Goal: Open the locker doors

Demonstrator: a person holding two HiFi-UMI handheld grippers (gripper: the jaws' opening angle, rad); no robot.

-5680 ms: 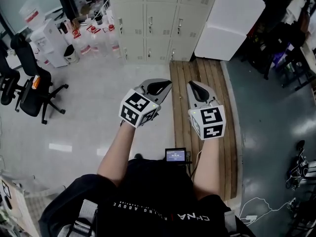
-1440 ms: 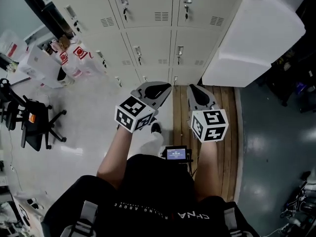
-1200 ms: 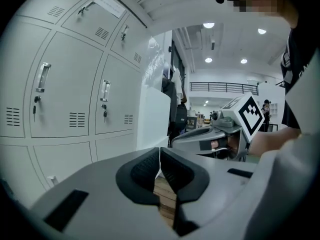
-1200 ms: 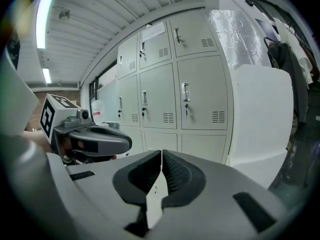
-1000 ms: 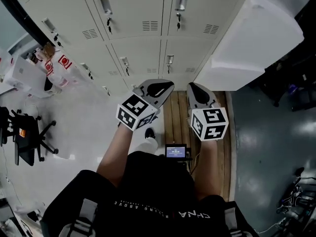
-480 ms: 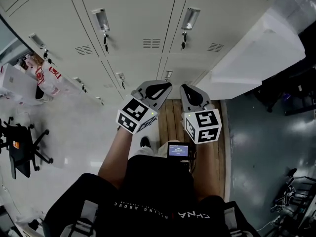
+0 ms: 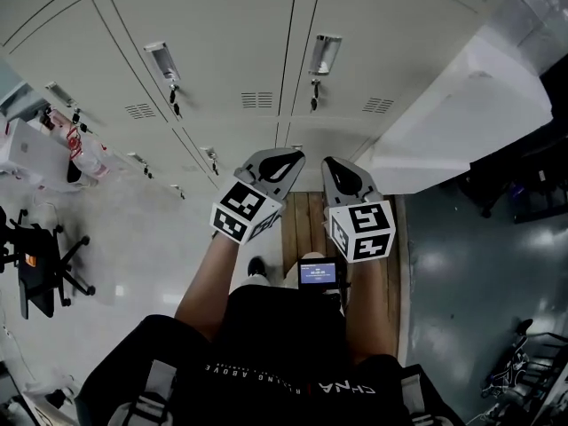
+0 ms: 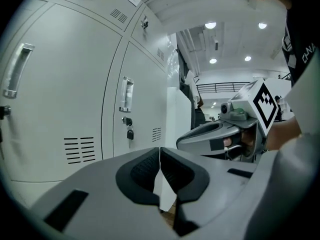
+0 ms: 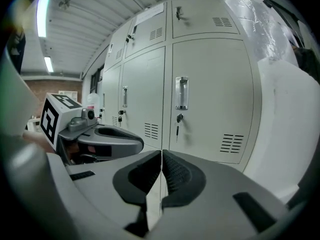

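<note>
Head view evidence: all locker doors within sight are found shut, with left claw and right claw held fully closed, empty, side by side, near but clear of them; opening is judged wholly outstanding.

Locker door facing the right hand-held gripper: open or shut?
Shut. The locker door sits flush with its neighbours, no gap at its edges, and a key hangs in the lock.

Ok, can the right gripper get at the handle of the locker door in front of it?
Probably yes: nothing stands between the right gripper and that handle, though its jaws are shut and must open first.
</note>
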